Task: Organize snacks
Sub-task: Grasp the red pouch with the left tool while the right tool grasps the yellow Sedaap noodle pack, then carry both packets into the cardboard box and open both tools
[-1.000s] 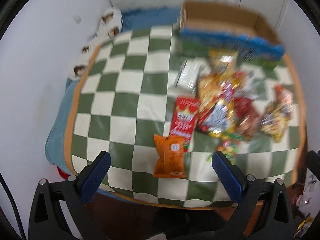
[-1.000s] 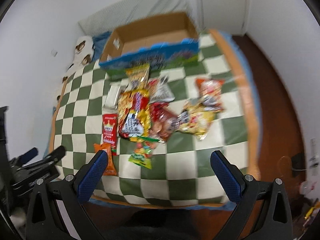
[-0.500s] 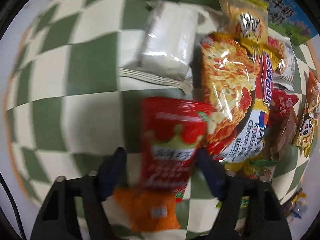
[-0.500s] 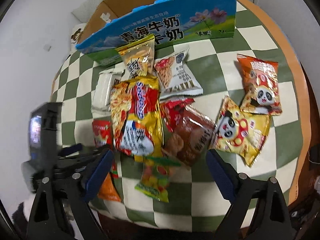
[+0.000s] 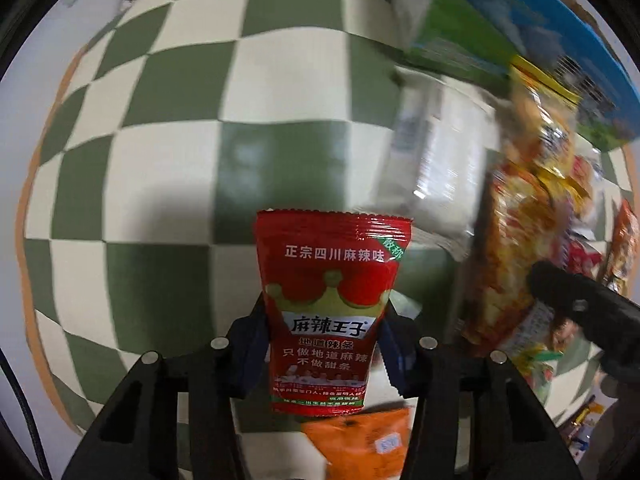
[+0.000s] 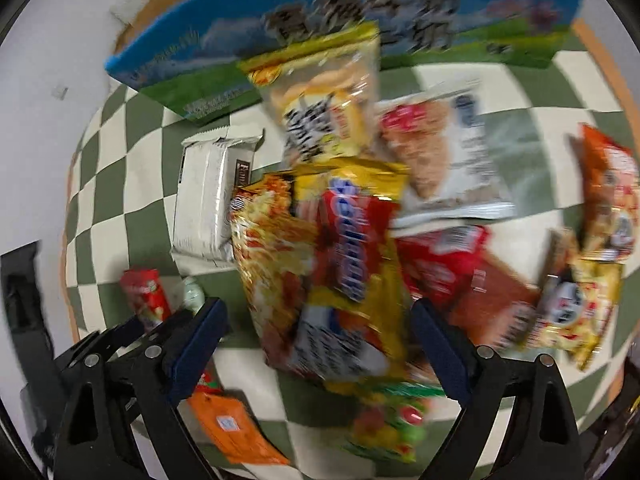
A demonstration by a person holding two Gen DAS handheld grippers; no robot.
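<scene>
A red snack packet [image 5: 332, 272] with a gold crown stands between the blue pads of my left gripper [image 5: 326, 340]. The jaws are closing and the pads pinch its lower half. From the right wrist view the same red packet [image 6: 144, 296] shows at the left, inside the left gripper [image 6: 132, 332]. My right gripper [image 6: 316, 320] hangs open above the pile, with a yellow-and-red noodle packet [image 6: 320, 248] lying between and below its fingers, untouched. A blue-and-green cardboard box [image 6: 360, 12] stands open at the far side of the table.
On the green-and-white chequered cloth [image 5: 160, 200] lie an orange packet [image 6: 232, 428], a white packet [image 6: 204, 196], a red-brown packet [image 6: 460, 280], a green candy bag [image 6: 384, 428] and two panda packets [image 6: 576, 308] at the right. A white wall borders the left.
Both grippers have come down close to the table. The left one went from wide open to closed around the red packet. The right one stays open, now low over the noodle packet.
</scene>
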